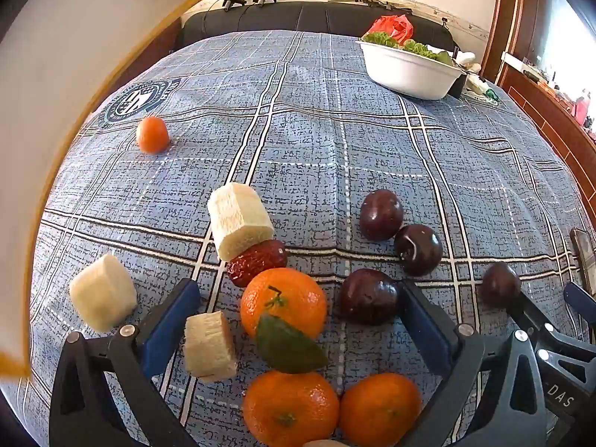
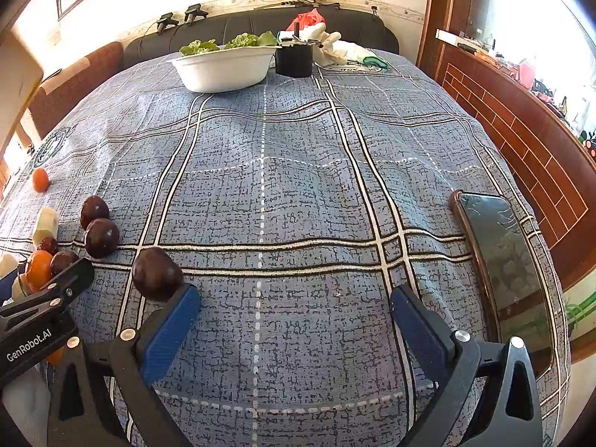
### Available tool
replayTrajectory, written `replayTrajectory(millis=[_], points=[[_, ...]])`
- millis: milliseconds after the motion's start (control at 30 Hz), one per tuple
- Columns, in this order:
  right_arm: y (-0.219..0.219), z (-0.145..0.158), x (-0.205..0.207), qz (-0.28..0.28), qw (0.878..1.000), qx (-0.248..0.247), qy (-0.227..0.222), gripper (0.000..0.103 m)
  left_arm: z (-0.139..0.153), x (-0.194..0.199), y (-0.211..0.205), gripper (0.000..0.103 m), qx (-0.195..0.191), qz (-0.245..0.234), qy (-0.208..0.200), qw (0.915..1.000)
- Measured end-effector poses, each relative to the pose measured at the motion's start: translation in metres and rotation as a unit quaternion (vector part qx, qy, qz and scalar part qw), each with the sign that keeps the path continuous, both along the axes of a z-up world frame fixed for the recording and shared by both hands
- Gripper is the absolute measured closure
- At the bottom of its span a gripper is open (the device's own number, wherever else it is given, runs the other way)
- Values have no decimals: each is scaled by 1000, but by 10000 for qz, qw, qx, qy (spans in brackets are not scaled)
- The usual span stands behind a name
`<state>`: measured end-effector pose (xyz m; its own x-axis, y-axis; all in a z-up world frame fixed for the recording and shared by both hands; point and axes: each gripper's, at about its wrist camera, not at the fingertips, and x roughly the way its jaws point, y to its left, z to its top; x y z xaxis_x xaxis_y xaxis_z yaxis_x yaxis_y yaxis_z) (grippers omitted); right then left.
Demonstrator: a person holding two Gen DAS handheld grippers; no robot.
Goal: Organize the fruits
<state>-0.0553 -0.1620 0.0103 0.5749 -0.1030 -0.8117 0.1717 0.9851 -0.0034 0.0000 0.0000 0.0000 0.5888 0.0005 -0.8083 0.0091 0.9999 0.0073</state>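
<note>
Fruit lies scattered on a blue plaid tablecloth. My left gripper stands wide open over a tangerine with a leaf; two more tangerines lie nearer the camera. Banana chunks, a red date and several dark plums lie around it, and a small orange fruit sits far left. My right gripper is open over bare cloth, with one dark plum just outside its left fingertip.
A white bowl of lettuce stands at the far side, beside a black container and a red bag. A phone lies by the right table edge. A wooden sideboard runs along the right.
</note>
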Motion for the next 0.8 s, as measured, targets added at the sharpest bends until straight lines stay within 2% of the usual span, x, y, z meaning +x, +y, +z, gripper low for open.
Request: replayTrajectory(millis=[800], points=[[-1,2,-1,0,10000,0,6,0,0,0,0,0,-14,0,1,10000]])
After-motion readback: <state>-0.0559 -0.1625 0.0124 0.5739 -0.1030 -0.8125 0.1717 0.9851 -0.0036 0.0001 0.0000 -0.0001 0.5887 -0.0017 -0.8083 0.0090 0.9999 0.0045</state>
